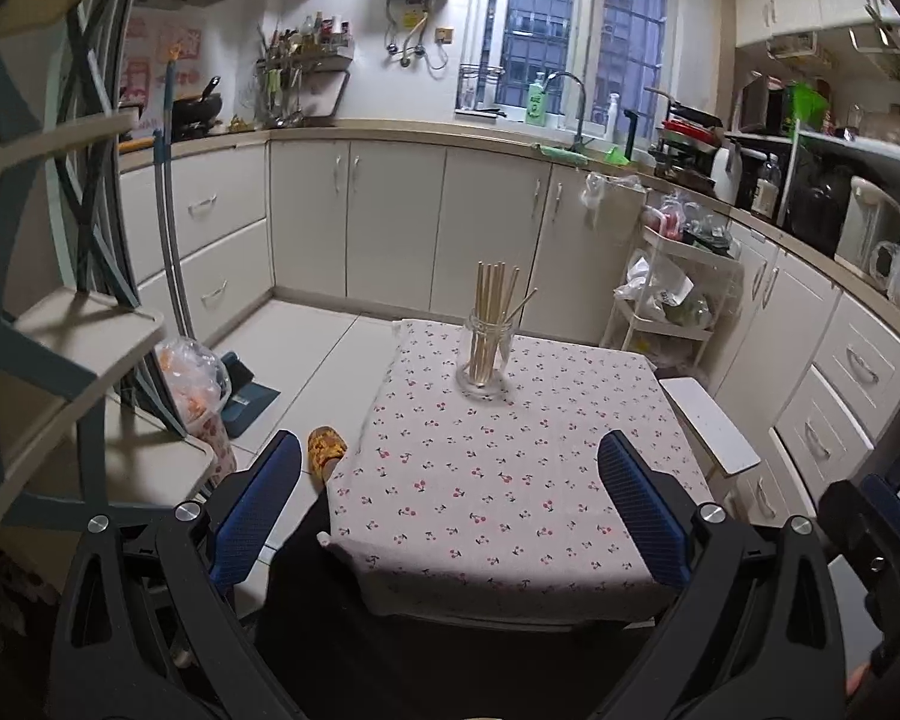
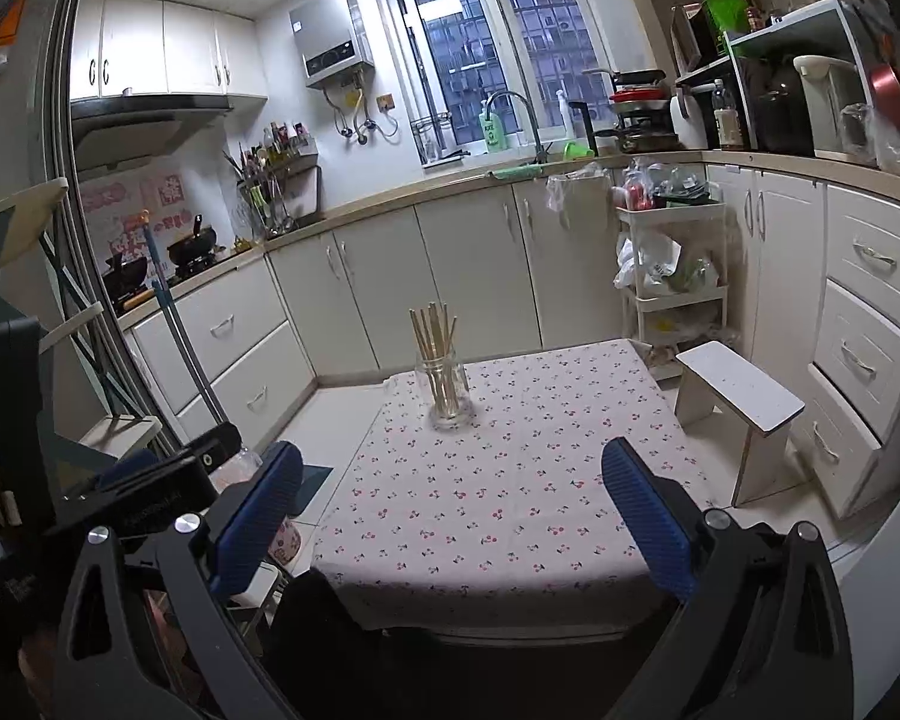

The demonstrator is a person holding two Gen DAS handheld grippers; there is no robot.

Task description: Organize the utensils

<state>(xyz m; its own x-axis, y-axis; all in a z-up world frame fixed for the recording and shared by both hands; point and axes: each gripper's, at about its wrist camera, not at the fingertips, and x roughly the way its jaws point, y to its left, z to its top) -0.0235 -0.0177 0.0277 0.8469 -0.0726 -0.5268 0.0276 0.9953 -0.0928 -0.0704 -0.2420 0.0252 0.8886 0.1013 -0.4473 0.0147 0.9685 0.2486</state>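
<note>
A clear glass jar stands upright near the far edge of a small table with a cherry-print cloth. Several wooden chopsticks stand in it. The jar and chopsticks show the same way in the right wrist view, on the cloth. My left gripper is open and empty, held back above the table's near edge. My right gripper is open and empty too, at the near edge. Part of the left gripper's body shows at the left of the right view.
A white stool stands right of the table, a white trolley behind it. Cabinets and counters line the back and right. A folding shelf, mop and dustpan are at left. A slippered foot is by the table.
</note>
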